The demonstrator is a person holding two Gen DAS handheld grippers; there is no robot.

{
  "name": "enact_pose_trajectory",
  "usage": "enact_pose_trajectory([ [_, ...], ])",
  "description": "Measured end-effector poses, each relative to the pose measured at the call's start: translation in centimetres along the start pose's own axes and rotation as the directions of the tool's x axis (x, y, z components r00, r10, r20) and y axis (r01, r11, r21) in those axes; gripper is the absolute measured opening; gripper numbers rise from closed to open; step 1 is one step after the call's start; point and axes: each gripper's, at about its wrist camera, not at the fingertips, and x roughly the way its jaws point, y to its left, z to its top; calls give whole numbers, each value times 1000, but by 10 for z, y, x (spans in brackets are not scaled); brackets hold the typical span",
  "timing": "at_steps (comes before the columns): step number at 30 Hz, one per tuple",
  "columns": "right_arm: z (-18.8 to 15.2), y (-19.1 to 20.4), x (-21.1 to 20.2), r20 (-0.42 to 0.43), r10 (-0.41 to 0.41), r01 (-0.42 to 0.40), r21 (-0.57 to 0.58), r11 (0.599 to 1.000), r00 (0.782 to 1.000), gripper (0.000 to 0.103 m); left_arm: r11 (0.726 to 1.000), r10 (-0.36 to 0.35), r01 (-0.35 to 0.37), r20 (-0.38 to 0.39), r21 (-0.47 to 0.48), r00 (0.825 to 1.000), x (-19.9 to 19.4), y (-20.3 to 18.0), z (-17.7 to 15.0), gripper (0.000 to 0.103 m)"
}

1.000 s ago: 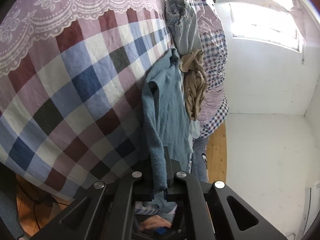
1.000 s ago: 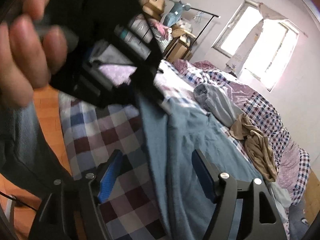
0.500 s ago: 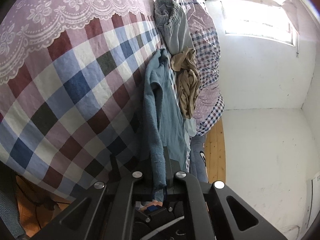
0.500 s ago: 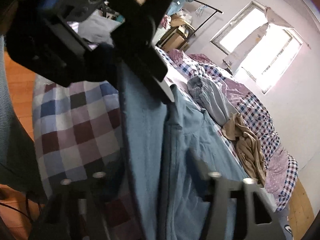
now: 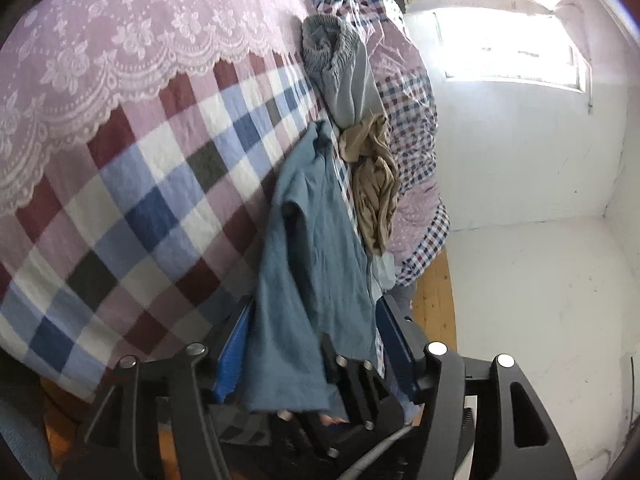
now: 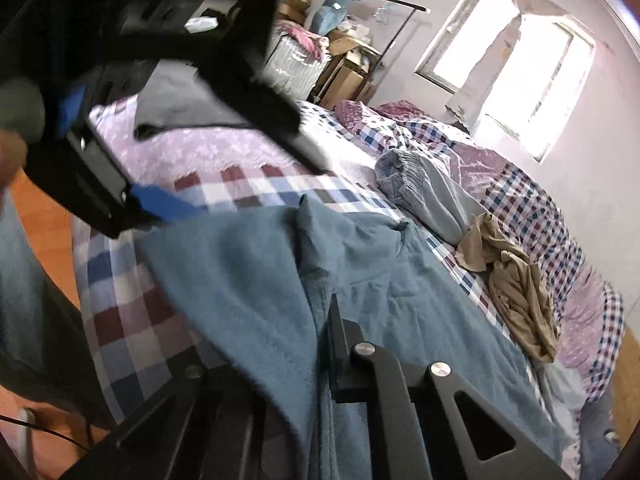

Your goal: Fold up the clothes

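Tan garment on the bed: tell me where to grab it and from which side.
Probably pinch a raised ridge mid-heap on the tan garment, coming down from the blue top's side: it lies crumpled, grey trousers meet its upper end, and bunched quilt rises behind it.

Checked bed — blue garment, clothes
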Motion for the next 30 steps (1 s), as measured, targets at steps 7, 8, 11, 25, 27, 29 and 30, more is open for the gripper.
enact_pose_trajectory([
  [7, 11, -22, -12, 37, -3, 1, 61, 998, 999, 6, 1000, 14, -14, -8, 17, 1000, 10, -3, 22, 70],
  [8, 12, -25, -13, 38, -1, -2, 68, 998, 999, 6, 1000, 12, -12, -19, 21, 1000, 14, -4, 27, 70],
  [11, 14, -31, -17, 46, 0, -3, 73, 997, 999, 6, 1000, 2, 0, -52, 31, 999, 26, -5, 39, 70],
  [25, 15, -46, -24, 61, 16, -22, 100, 995, 998, 6, 970, 87, -34, -209, 242, 974, 96, -42, 87, 71],
  [27, 16, -49, -26, 64, 18, -25, 106, 994, 998, 6, 963, 100, -35, -233, 268, 967, 108, -45, 95, 71],
  [29, 16, -53, -29, 68, 18, -26, 115, 993, 998, 6, 959, 112, -38, -253, 281, 961, 122, -47, 102, 71],
  [30, 17, -55, -31, 70, 17, -26, 119, 993, 997, 6, 956, 117, -38, -261, 291, 958, 130, -48, 105, 71],
])
